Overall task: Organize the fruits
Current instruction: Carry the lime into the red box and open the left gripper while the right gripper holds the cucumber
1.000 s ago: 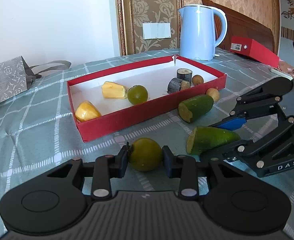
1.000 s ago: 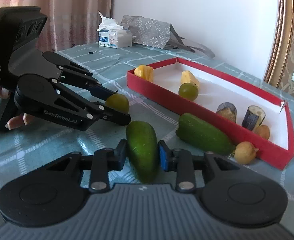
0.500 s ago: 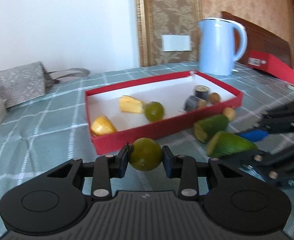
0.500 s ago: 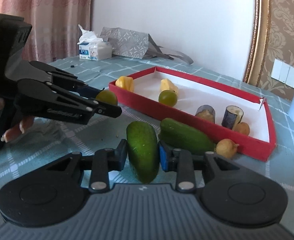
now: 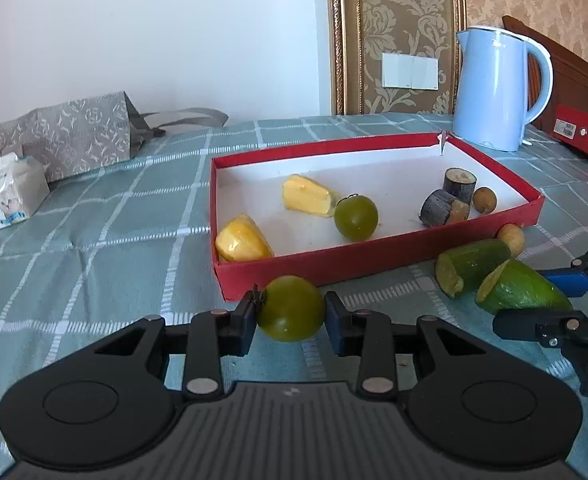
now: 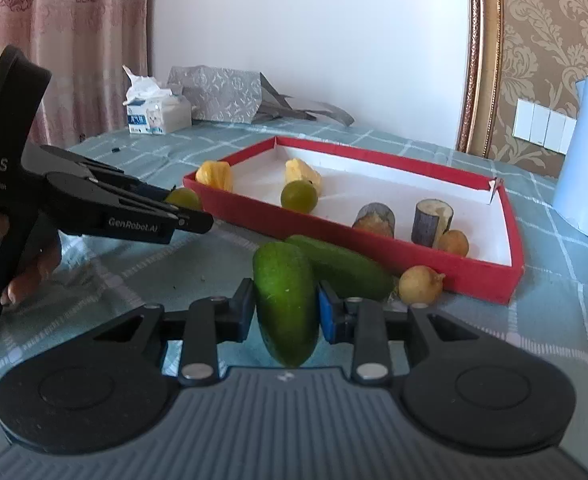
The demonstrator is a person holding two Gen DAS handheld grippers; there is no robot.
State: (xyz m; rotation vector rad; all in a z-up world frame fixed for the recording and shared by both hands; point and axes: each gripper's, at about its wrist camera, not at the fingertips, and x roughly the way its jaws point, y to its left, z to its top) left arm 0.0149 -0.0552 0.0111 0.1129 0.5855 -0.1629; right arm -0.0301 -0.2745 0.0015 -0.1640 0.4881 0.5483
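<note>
Left claw (image 5: 291, 316): closed on a round green fruit (image 5: 291, 309), one pad pressed against each side. The fruit sits clear of the table (image 5: 94, 240), just short of the near wall of the red tray (image 5: 334, 266), which lies directly ahead of this claw.

Right claw (image 6: 284, 312): closed on a green cucumber half (image 6: 286, 300), gripped across its width, rounded end hanging below the pads. Seen from the left wrist, this piece shows its pale cut face toward the tray.

Ahead of the right claw, just behind the held piece, a second cucumber half (image 6: 344, 268) lies on the table against the tray's outer wall. To its right, a small tan fruit (image 6: 420, 284) rests on the table beside the same wall.

Tray contents, beyond the left claw: two yellow fruit pieces (image 5: 243, 240), one in the near left corner and one farther in; a second green fruit (image 5: 356, 217) at centre; two dark-skinned cut cylinders (image 5: 444, 208), one upright and one on its side, to the far right; a small tan fruit (image 5: 484, 200) just beside them.

Farther off: a pale blue kettle (image 5: 494, 88) beyond the tray's far right corner; a grey patterned bag (image 5: 66, 136) and a tissue pack (image 5: 4, 196) far to the left.

A person's fingers (image 6: 26, 280) grip the left claw's handle.
</note>
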